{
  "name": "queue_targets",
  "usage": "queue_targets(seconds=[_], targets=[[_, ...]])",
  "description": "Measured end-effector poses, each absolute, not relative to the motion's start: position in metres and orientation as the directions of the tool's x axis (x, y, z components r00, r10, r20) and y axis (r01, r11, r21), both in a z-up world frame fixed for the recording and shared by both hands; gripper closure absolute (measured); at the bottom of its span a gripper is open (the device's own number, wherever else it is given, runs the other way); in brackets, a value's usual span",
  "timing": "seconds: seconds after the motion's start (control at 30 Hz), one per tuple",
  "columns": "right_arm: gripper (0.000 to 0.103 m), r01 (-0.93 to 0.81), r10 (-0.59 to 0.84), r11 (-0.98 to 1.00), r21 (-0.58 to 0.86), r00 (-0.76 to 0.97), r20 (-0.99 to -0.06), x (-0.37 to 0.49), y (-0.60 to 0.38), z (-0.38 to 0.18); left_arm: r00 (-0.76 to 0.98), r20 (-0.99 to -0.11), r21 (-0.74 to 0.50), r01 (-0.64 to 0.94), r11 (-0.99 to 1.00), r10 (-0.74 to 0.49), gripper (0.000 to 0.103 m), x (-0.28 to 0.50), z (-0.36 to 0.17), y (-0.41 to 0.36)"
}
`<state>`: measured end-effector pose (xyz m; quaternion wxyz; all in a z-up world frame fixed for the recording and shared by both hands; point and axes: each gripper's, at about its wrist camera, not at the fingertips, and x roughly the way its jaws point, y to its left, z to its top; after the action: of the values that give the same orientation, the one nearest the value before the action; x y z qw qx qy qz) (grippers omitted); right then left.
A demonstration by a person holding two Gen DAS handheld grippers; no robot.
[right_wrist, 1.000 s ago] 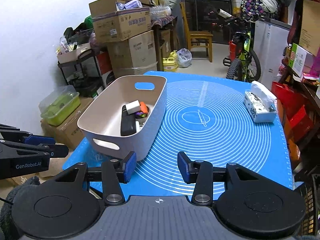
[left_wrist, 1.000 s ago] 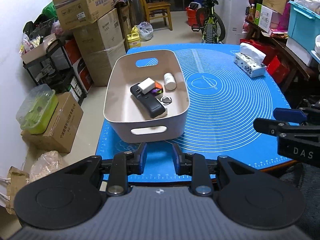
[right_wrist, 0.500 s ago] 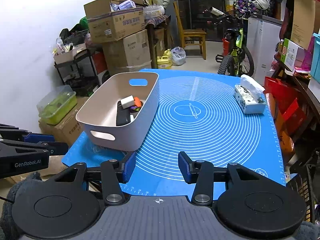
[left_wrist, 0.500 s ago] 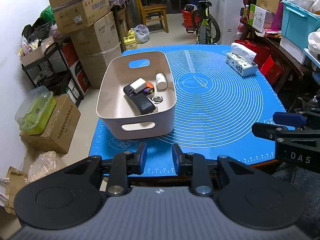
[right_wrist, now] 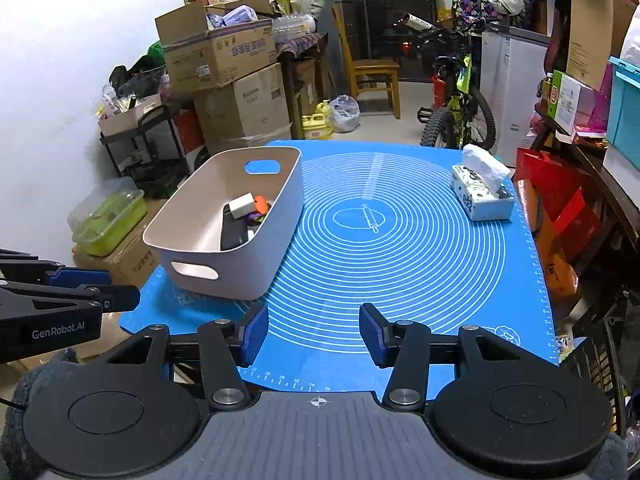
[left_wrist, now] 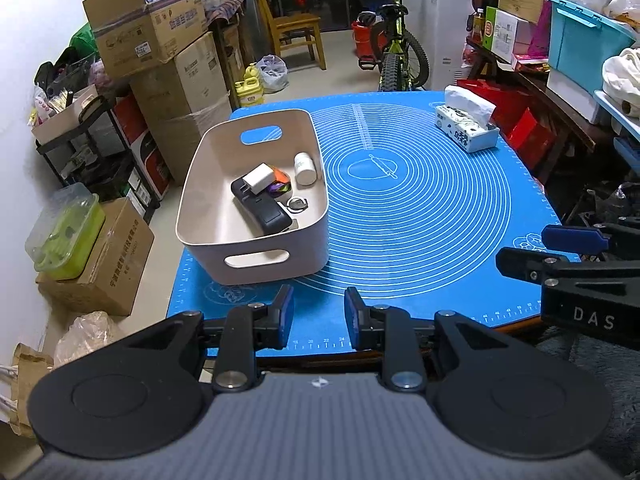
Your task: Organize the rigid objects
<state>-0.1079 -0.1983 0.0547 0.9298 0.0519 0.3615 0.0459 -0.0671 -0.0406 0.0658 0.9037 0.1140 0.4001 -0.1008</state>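
Note:
A beige bin with cut-out handles stands on the left of the blue mat. Inside it lie a black device, a white charger, a white bottle, a small orange and purple item and a metal ring. My left gripper hovers over the mat's near edge, just in front of the bin, open with nothing between its pads. My right gripper is open and empty over the near edge, to the right of the bin. The bin wall hides part of the contents in the right wrist view.
A tissue box sits at the mat's far right corner. Stacked cardboard boxes, a shelf and a green lidded container crowd the floor to the left. A bicycle and a wooden chair stand beyond the table.
Both grippers have drawn back from the table, so the bin looks smaller and farther away. The right gripper's jaws stand slightly wider than before.

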Motion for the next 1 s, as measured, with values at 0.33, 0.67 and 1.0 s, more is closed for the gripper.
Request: queue_targets(seconds=[0.33,0.67,1.0], targets=[[0.041,-0.037,0.107,0.992,0.12,0.747,-0.657,-0.1137,-0.2019,0.0563,0.659,-0.746,0.125,0.278,0.952,-0.095,0.074,-0.0696,0.0658,-0.0446],[0.041,-0.036,0.105,0.992,0.118,0.743,-0.661,-0.1158,-0.1975,0.0554,0.66,-0.745,0.122,0.277,0.953,-0.096,0.074,-0.0699,0.0661,-0.0446],[0.041,-0.038,0.1,0.993,0.108,0.747,-0.657,-0.1171,-0.1943,0.0573,0.66,-0.744,0.118,0.278,0.953,-0.101,0.074,-0.0701,0.0679,-0.0444]])
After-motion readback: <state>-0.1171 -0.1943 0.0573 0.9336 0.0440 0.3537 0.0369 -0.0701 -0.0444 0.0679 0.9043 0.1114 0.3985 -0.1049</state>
